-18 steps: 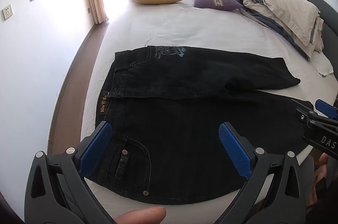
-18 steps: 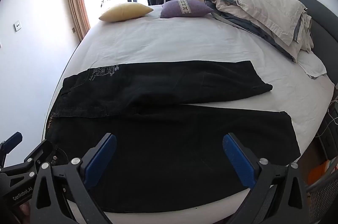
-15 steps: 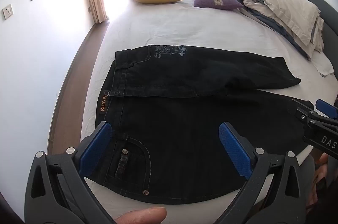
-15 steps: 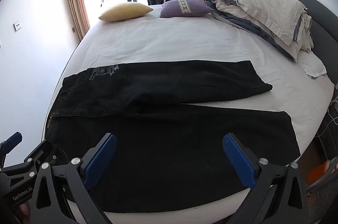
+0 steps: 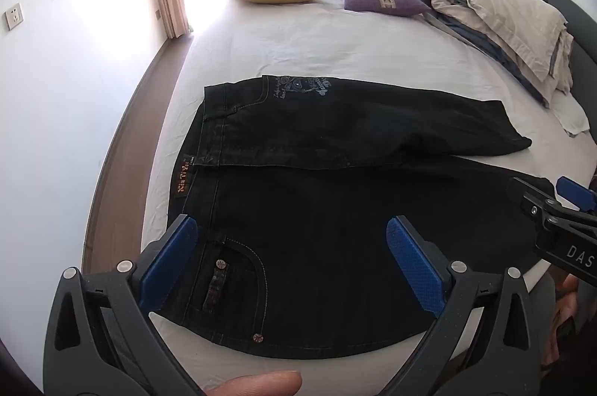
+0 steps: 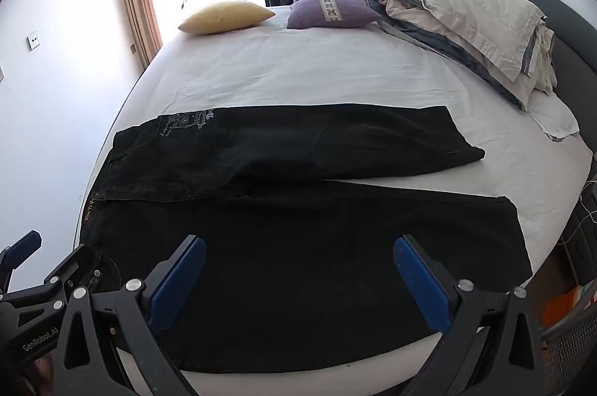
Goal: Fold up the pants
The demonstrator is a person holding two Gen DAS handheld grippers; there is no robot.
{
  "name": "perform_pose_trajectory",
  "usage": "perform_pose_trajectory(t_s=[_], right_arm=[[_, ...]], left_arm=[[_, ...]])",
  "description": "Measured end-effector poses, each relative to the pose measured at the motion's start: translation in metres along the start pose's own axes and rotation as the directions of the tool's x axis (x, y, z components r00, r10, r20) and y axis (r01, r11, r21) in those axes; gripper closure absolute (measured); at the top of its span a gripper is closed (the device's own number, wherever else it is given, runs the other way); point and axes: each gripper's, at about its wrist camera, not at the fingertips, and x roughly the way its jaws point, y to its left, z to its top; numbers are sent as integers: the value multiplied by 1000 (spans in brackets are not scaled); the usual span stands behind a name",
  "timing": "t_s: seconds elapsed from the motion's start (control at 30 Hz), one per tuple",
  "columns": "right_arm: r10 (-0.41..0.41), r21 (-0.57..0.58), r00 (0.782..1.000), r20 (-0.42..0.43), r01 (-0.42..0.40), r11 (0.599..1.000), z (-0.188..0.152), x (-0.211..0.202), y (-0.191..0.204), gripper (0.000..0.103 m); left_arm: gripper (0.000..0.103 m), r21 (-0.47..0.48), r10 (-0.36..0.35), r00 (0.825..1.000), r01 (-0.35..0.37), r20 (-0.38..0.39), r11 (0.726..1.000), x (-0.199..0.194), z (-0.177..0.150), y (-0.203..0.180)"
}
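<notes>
**Black jeans laid flat on bed, both tongs apart above the near edge**

- Left tongs (image 5: 291, 261): blue pads spread wide, nothing between them; poised over the waist end of the jeans, above the front pocket. A fingertip (image 5: 257, 383) shows at the bottom edge of the left view.
- Right tongs (image 6: 298, 278): blue pads spread wide, nothing between them; poised over the near leg, toward its middle. Each tool appears at the edge of the other's view.
- Black jeans (image 5: 335, 228): spread on the white bed sheet (image 5: 335, 52), waistband to the left, hems to the right. Near leg lies along the bed's near edge; far leg angles slightly away, its hem apart from the near one. Orange brand patch at the waistband, pale printed design on the far hip.
- Yellow pillow (image 6: 225, 17) and purple cushion (image 6: 332, 11): far side of the bed, near each other.
- Folded duvet (image 6: 466, 19): far right, against the grey headboard (image 6: 559, 8).
- Curtains and balcony door beyond, with a dark garment hanging there.
</notes>
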Motion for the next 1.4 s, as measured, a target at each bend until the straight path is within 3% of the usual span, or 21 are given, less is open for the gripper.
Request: perform_pose_trajectory(t_s=[1.4], right_arm=[[5, -5, 1000, -2, -5, 1000, -3, 0, 7, 0]], left_arm=[[0, -4, -4, 1000, 4, -5, 1000, 1, -1, 1]])
